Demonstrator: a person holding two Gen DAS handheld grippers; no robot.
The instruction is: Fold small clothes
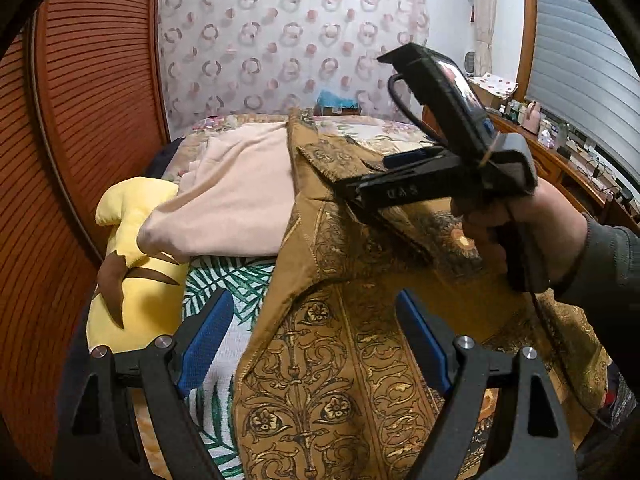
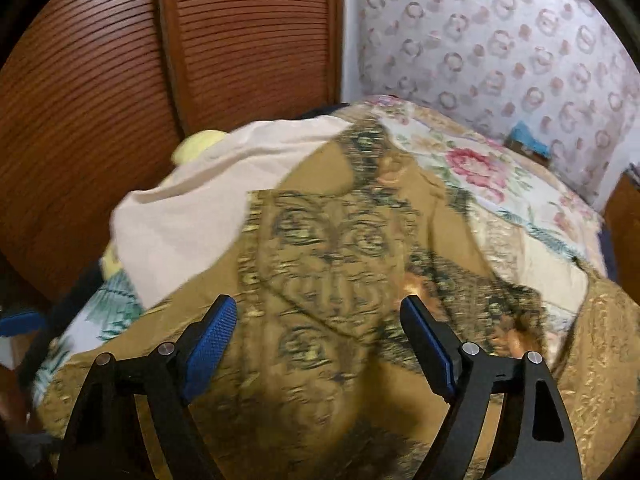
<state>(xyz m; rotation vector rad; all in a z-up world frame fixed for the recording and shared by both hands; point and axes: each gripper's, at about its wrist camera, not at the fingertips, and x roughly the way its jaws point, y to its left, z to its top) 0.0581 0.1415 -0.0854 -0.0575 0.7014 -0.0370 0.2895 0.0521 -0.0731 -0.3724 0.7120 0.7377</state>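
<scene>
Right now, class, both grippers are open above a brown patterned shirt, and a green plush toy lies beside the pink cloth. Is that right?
Not quite: the plush toy is yellow, not green, as the left wrist view shows. Both grippers, left and right, are open above the shirt, beside the pink cloth.

Each gripper is a matte black frame with triangular cut-outs. On the left gripper [image 1: 316, 340] two silver round-headed screws sit at each finger's linkage, and the fingers [image 1: 208, 340] end in blue knurled pads. The right gripper [image 2: 318, 340] has the same build: black arms, silver screws, blue textured pads [image 2: 212, 340]. Seen from the left wrist camera, its body carries raised lettering on the side, a glossy screen-like block on top and a thin black cable looping behind and trailing below the handle. The right hand [image 1: 532, 236] emerges from a dark grey sleeve [image 1: 608, 272].
</scene>
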